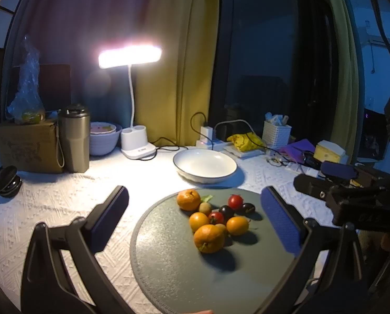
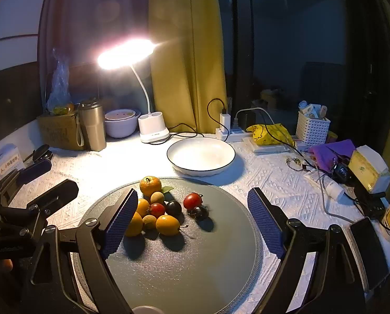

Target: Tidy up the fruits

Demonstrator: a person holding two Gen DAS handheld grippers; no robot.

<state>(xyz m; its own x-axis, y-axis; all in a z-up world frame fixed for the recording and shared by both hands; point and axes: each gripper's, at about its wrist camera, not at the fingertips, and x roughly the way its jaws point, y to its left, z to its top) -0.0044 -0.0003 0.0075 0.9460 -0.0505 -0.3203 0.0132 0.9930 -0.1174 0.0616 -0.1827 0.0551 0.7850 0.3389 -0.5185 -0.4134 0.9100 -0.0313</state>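
A: Is anything sitting in the white bowl (image 2: 201, 155)?
B: Nothing; the fruits (image 2: 163, 209) are lying clustered on the grey mat (image 2: 195, 261), at six o'clock from it.
A: Grippers?
B: The left gripper (image 1: 195, 218) and right gripper (image 2: 192, 219) are both gaping wide, gripping nothing.

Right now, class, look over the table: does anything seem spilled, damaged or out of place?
Nothing is spilled or broken. The fruits lie heaped loose on the grey mat, while the white bowl behind it stands empty. A loose green leaf lies beside the back orange.
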